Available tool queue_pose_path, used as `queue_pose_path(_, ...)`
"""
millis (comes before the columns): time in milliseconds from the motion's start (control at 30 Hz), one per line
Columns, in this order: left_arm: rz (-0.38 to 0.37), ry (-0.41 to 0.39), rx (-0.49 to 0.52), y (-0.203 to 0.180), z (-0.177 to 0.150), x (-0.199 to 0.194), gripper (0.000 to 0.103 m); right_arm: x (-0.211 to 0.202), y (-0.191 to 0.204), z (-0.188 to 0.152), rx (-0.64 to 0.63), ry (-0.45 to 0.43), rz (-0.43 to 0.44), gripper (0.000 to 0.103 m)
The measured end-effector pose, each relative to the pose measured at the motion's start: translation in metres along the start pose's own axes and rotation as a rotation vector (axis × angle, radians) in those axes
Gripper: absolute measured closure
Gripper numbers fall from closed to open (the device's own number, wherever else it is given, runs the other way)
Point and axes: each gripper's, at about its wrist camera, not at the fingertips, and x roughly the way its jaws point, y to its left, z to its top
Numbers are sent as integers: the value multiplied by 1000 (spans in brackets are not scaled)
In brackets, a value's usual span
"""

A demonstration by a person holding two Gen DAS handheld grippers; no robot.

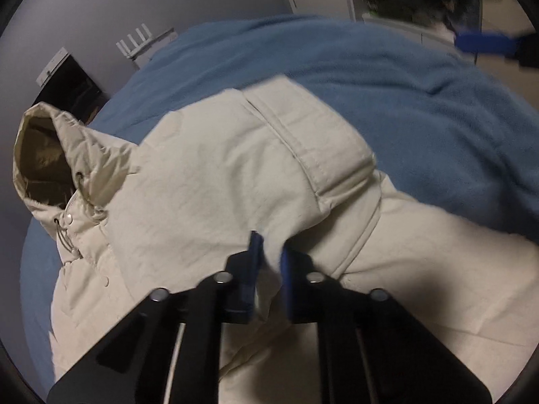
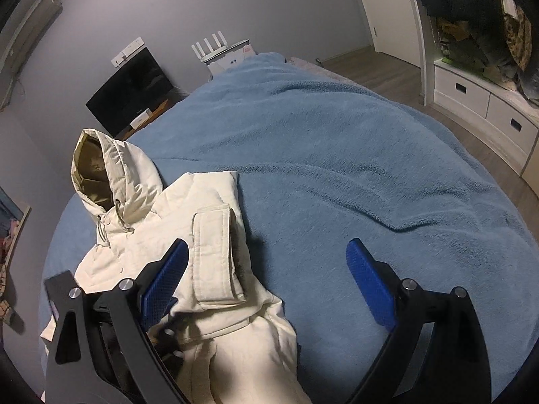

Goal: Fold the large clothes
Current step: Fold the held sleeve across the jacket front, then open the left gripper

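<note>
Two grippers work over a cream hooded jacket (image 2: 215, 235) that lies on the near left part of a bed covered by a blue blanket (image 2: 337, 155). Nearest, the left gripper (image 1: 269, 259) has its blue fingers (image 1: 254, 262) pinched together on a raised ridge of the jacket's fabric, just below the folded sleeve with its cuff (image 1: 323, 148). The right gripper (image 2: 266, 286) hangs above the jacket's right edge with its fingers (image 2: 369, 286) wide apart and nothing between them. Beyond the sleeve the hood (image 2: 104, 175) stands puffed up towards the far left, and the blanket stretches bare to the bed's far edge.

The pinch looks shallow: it may hold only the outer shell, so a pull could lift one layer and leave the padding behind, bunching the fold. A hard tug might also flip the folded sleeve open, or drag the whole jacket across the fleecy blanket, since the other hand holds nothing down.
</note>
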Motion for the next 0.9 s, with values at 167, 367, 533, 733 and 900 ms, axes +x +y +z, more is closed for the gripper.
queue_pose_path(167, -17, -70, -137, 48, -10, -37, 98, -1, 8, -3, -26, 3, 12, 13)
queue_pose_path(367, -13, -93, -294, 118, -37, -77, 98, 0, 19, -10, -74, 19, 20, 13)
queue_pose_path(533, 39, -101, -404, 165, -76, -104, 99, -1, 34, -19, -128, 28, 31, 13)
queue_pose_path(733, 56, -89, -561, 206, -129, -99, 99, 1, 51, -32, -204, 54, 45, 13)
queue_pose_path(900, -7, -21, -723, 223, -170, -75, 99, 6, 58, -42, -258, 80, 47, 13)
